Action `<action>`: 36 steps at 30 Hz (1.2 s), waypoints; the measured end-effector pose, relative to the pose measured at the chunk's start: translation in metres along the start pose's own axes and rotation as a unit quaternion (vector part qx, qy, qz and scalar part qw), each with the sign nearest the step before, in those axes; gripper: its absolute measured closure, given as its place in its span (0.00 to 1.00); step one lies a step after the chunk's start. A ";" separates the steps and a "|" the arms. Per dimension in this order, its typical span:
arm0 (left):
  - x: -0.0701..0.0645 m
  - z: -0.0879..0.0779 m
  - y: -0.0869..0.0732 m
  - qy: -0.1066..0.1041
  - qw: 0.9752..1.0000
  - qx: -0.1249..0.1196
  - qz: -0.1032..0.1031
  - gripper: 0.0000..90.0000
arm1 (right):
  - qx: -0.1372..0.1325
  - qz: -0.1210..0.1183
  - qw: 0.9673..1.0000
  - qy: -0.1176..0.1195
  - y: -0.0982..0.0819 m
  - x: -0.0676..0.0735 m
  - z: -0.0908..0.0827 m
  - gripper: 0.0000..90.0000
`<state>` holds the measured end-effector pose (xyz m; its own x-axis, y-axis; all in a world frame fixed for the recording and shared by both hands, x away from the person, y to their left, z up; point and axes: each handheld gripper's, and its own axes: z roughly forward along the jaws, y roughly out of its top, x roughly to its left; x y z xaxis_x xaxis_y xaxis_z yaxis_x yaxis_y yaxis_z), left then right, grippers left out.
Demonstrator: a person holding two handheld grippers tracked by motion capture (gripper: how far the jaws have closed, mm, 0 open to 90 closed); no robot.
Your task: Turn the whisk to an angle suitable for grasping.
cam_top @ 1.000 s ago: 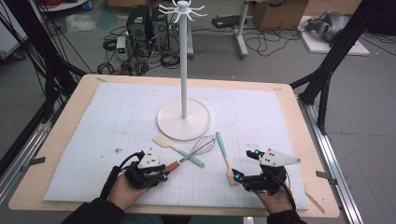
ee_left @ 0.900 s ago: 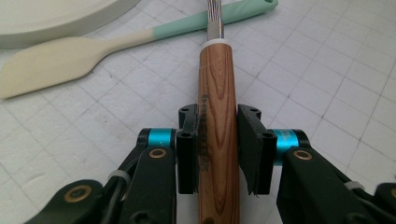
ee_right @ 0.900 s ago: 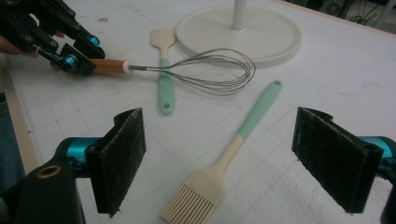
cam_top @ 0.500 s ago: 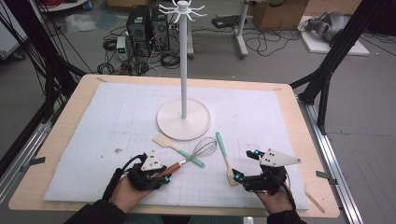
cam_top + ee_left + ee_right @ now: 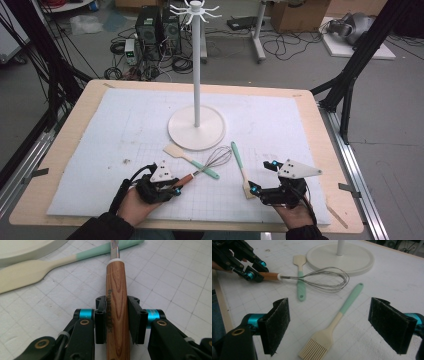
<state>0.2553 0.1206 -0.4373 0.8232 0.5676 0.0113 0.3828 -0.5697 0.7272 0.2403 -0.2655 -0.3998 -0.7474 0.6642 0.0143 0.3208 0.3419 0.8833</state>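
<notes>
Closing left hand-held gripper around wooden whisk handle

Even, soft overhead light; faint shadows around the round white stand base. Near black gripper jaws look blurred.

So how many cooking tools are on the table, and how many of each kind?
Whisk with a wooden handle: 1
Spatula, cream and mint: 1
Pastry brush, cream and mint: 1
White hanging stand: 1
Total: 4 things, 3 of them cooking tools.
</notes>
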 end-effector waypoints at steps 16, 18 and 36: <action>0.001 -0.009 0.003 0.001 1.000 -0.020 -0.002 0.78 | -0.001 0.001 1.000 0.002 0.000 0.000 0.001 0.18; 0.001 -0.010 0.003 0.000 1.000 -0.022 -0.001 0.78 | 0.001 0.000 1.000 0.002 0.000 0.000 0.001 0.18; 0.004 -0.018 0.005 -0.004 0.999 -0.040 -0.004 0.78 | 0.000 -0.002 1.000 0.003 0.001 0.001 0.001 0.18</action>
<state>0.2527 0.1305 -0.4214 0.8233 0.5675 -0.0006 0.3560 -0.5156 0.7794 0.2406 -0.2642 -0.3997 -0.7526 0.6583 0.0133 0.3169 0.3444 0.8837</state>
